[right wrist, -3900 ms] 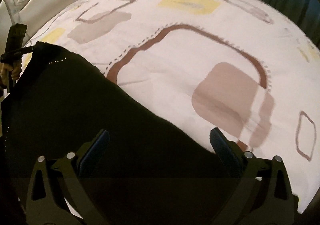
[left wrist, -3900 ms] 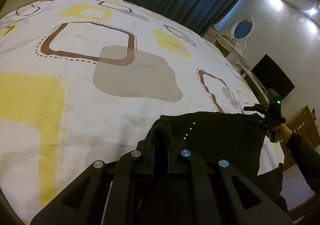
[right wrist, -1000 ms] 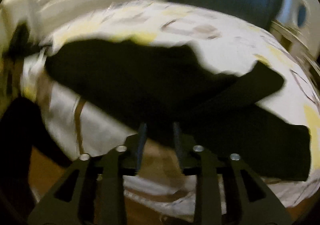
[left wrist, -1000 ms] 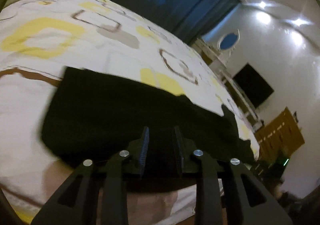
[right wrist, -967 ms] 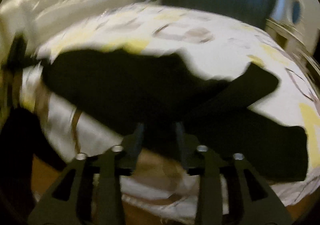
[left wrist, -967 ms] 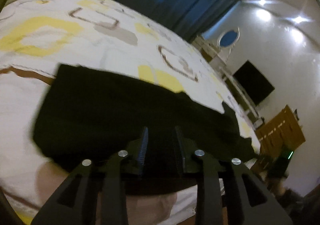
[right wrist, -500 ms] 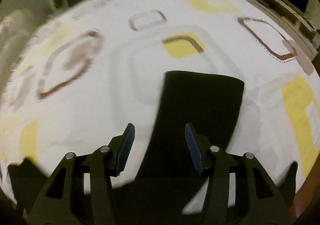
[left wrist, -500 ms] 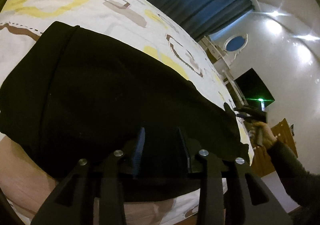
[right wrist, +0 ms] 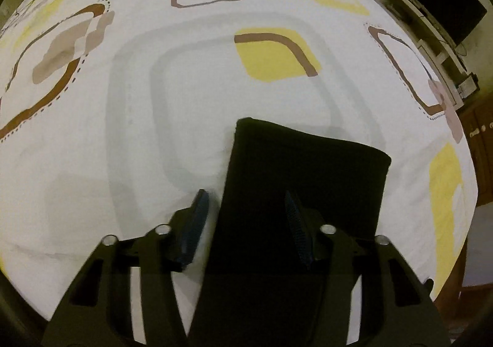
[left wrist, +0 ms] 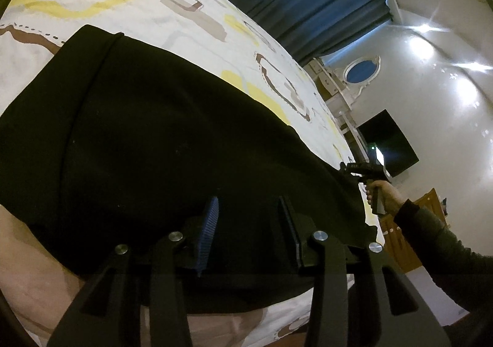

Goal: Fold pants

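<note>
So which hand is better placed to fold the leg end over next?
Probably the right hand-held gripper: open, right at the pants leg end. The left hand-held gripper, also open, is over the wide part.

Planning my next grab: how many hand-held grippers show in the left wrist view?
2: the left hand-held gripper, open over the black pants, and the right hand-held gripper at their far end.

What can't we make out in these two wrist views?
- Left wrist: near hem of the black pants is hidden behind the left hand-held gripper.
- Left wrist: right hand-held gripper is too small to read its jaws.
- Right wrist: pants run below the frame; the right hand-held gripper's body covers them.
</note>
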The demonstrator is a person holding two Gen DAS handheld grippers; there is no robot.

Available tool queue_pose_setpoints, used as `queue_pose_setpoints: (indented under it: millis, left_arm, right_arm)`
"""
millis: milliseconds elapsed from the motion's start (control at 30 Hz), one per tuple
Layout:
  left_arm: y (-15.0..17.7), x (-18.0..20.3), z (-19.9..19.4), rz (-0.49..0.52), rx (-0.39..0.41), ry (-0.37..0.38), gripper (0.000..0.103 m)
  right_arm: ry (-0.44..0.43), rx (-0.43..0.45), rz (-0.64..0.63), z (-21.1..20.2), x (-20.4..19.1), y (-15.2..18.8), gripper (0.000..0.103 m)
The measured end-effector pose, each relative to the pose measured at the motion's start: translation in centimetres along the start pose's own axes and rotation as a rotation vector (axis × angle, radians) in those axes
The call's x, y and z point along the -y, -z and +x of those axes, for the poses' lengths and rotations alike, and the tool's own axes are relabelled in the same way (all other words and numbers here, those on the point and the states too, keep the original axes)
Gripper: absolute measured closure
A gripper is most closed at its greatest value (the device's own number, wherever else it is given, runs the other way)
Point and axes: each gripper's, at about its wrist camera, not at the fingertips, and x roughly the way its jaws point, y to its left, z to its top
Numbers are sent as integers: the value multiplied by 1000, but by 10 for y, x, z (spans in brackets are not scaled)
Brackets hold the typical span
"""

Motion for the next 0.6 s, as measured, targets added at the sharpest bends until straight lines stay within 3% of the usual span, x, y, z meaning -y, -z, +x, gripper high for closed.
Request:
queue_pose_setpoints:
  millis: [67,133,367,600]
  left_arm:
    - [0,2,0,0,-2,-5,62]
    - [-1,3,1,-3,-3,-9,62]
    - [-1,3,0,-14,-5,-24,62]
    - [1,8,0,-24,1,-51,59]
  right_arm:
    - [-15,1,25,-2,7,3,74]
    - [-39,12,44,-7,16,4,94]
    - [-189,190,159,-67,77,33,96]
    - [-305,384,356,-133,181,122,96]
